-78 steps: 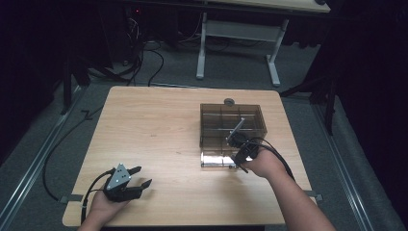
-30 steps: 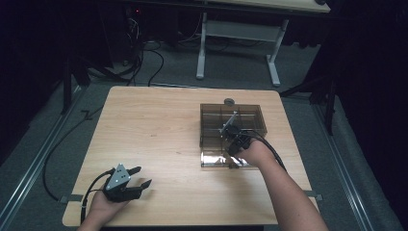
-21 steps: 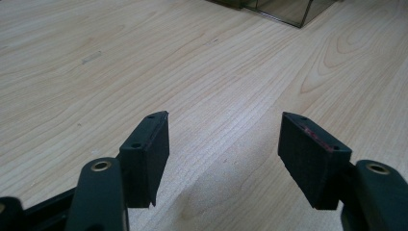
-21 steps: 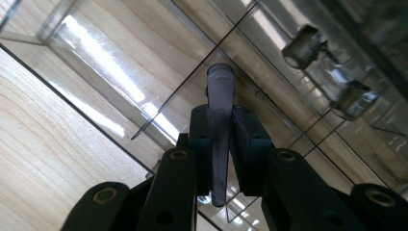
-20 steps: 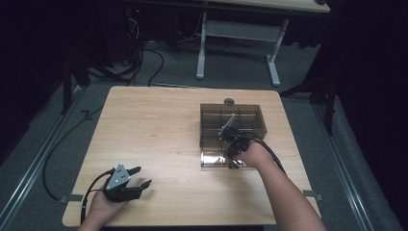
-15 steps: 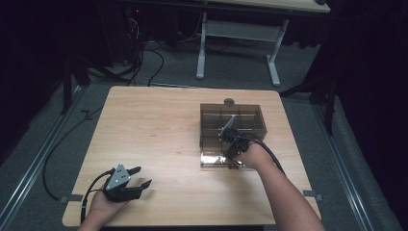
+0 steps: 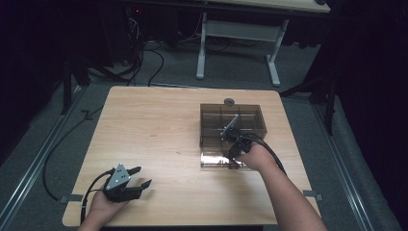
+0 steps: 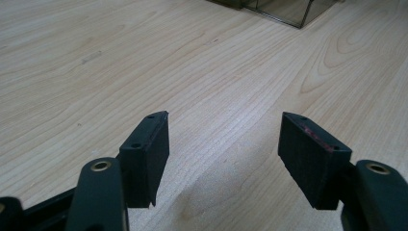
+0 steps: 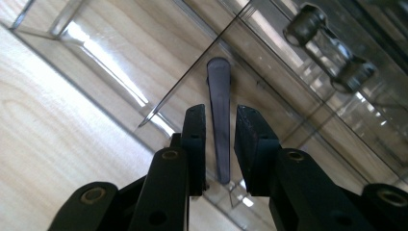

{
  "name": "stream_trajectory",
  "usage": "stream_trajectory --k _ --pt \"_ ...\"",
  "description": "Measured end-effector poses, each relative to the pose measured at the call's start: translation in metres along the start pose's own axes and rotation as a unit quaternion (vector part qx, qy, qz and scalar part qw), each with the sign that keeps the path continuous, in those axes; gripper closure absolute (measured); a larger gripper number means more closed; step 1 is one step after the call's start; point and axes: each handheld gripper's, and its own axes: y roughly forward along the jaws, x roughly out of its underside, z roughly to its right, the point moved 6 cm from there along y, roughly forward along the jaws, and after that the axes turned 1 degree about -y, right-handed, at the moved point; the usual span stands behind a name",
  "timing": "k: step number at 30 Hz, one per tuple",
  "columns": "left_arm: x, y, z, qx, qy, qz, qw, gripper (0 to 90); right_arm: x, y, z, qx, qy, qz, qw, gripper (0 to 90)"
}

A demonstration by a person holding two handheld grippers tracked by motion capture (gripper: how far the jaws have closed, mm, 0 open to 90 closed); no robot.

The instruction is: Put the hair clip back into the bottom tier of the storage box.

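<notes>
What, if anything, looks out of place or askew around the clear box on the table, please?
Nothing looks spilled or damaged. The clear compartment box sits squarely on the table. A dark tapered piece lies in a compartment between the right claw's jaws, which have just been opening.

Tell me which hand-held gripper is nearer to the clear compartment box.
Right. The right hand-held gripper is at the clear compartment box, its jaws just opening around a dark flat strip. The left hand-held gripper rests at the table's near-left corner.

- One clear compartment box point(image 7: 233, 126) on the surface point(image 7: 154, 130).
- One slim grey wedge point(image 9: 220, 134).
- One small round cap point(image 7: 229, 101) beyond the box.
- Two claws: left claw point(image 7: 139, 176), right claw point(image 9: 219, 149).
</notes>
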Motion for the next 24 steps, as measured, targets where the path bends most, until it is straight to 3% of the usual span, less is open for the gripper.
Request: stream_trajectory --k 2,3,4,5,13,15,19,20,24 --pt "0.000 0.000 0.000 0.000 0.000 -0.001 1.0000 35.7 0.003 -0.005 -0.003 -0.002 0.014 -0.001 0.9999 74.7" --pt "0.000 0.000 0.000 0.001 0.000 -0.001 1.0000 35.7 0.003 -0.007 -0.001 0.000 -0.006 0.007 1.0000 74.3" --pt "0.000 0.000 0.000 0.001 -0.001 -0.001 1.0000 35.7 0.006 -0.011 -0.006 -0.002 0.022 0.000 0.9997 73.9" --pt "0.000 0.000 0.000 0.003 -0.001 -0.003 1.0000 35.7 0.007 -0.012 -0.004 -0.001 0.006 0.005 1.0000 73.5" --pt "0.000 0.000 0.001 0.000 -0.001 0.000 1.0000 35.5 0.021 -0.022 -0.018 -0.006 0.021 0.013 0.9997 71.7" --pt "0.000 -0.001 0.001 0.000 0.000 -0.002 1.0000 35.5 0.023 -0.022 -0.018 -0.004 0.011 0.020 0.9997 70.7" --pt "0.000 -0.001 0.001 -0.003 0.003 -0.003 1.0000 35.5 0.034 -0.024 -0.026 0.001 0.024 0.050 0.9985 67.4" --pt "0.000 -0.001 0.001 -0.003 0.003 -0.003 1.0000 35.5 0.036 -0.024 -0.028 0.013 0.020 0.055 0.9982 66.5" --pt "0.000 -0.001 0.001 -0.004 0.002 -0.003 1.0000 35.5 0.044 -0.021 -0.035 0.018 0.028 0.092 0.9952 64.0"
